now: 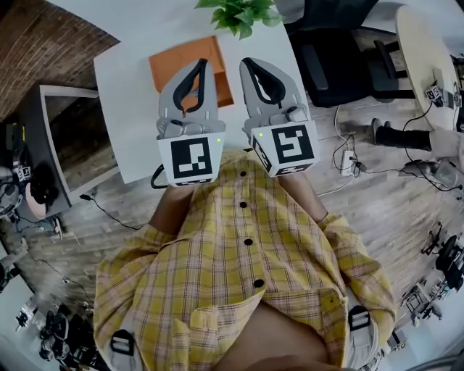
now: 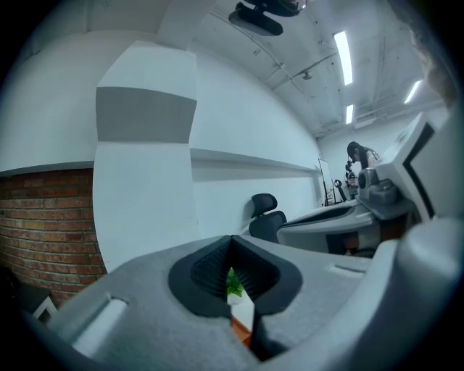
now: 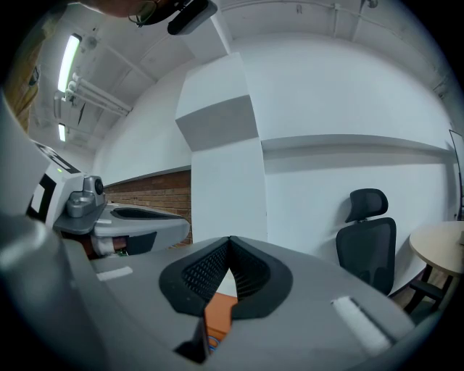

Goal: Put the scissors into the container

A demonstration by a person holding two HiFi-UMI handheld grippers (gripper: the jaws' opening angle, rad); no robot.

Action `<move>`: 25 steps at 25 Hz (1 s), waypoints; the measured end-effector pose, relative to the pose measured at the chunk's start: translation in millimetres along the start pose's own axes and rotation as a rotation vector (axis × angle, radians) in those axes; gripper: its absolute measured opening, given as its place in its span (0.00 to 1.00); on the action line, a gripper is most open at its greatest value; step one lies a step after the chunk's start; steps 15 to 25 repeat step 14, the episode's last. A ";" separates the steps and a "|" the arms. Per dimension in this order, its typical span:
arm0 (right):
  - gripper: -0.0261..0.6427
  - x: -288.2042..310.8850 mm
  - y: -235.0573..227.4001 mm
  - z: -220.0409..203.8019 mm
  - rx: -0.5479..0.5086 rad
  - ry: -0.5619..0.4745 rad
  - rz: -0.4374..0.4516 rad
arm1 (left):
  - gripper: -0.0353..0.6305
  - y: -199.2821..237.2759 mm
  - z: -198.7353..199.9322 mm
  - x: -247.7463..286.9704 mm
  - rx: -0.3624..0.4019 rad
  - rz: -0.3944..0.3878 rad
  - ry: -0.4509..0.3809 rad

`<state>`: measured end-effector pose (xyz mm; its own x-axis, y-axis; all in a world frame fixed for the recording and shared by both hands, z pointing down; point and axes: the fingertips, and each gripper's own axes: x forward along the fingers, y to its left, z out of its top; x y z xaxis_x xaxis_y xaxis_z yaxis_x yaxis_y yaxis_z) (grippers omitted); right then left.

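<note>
An orange container (image 1: 180,64) lies on the white table (image 1: 127,94), partly hidden by my grippers. I cannot make out the scissors in any view. My left gripper (image 1: 202,64) hovers over the container's middle, shut with nothing held; in the left gripper view its jaws (image 2: 230,239) meet at the tip. My right gripper (image 1: 245,63) is held beside it, over the container's right edge, also shut and empty. In the right gripper view (image 3: 230,239) a strip of orange shows through the gap below the closed tips.
A potted plant (image 1: 239,14) stands at the table's far edge. A black office chair (image 1: 333,65) and a round table (image 1: 428,51) are to the right. A power strip (image 1: 349,161) and cables lie on the wooden floor. A dark cabinet (image 1: 43,145) stands at left.
</note>
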<state>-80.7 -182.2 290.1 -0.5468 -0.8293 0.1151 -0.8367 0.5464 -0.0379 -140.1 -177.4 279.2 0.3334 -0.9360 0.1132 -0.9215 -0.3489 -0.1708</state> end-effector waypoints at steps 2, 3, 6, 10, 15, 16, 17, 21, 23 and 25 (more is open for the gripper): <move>0.05 -0.4 -1.0 0.1 0.000 -0.001 -0.002 | 0.06 -0.9 3.2 0.9 -0.008 0.004 -0.021; 0.05 -0.5 -1.2 0.4 0.000 -0.002 -0.002 | 0.06 -1.1 5.6 1.1 -0.016 0.006 -0.034; 0.05 0.7 -1.3 0.7 -0.001 -0.003 -0.004 | 0.06 -0.3 8.2 1.2 -0.026 0.006 -0.045; 0.05 2.9 -0.5 -0.1 -0.002 -0.002 -0.008 | 0.06 1.9 6.4 1.6 -0.021 0.003 -0.044; 0.05 3.8 4.1 1.1 -0.006 -0.006 -0.005 | 0.06 4.5 4.3 -0.6 -0.020 0.002 -0.042; 0.05 3.8 4.1 1.1 -0.006 -0.006 -0.005 | 0.06 4.5 4.3 -0.6 -0.020 0.002 -0.042; 0.05 3.8 4.1 1.1 -0.006 -0.006 -0.005 | 0.06 4.5 4.3 -0.6 -0.020 0.002 -0.042; 0.05 3.8 4.1 1.1 -0.006 -0.006 -0.005 | 0.06 4.5 4.3 -0.6 -0.020 0.002 -0.042; 0.05 3.8 4.1 1.1 -0.006 -0.006 -0.005 | 0.06 4.5 4.3 -0.6 -0.020 0.002 -0.042; 0.05 3.8 4.1 1.1 -0.006 -0.006 -0.005 | 0.06 4.5 4.3 -0.6 -0.020 0.002 -0.042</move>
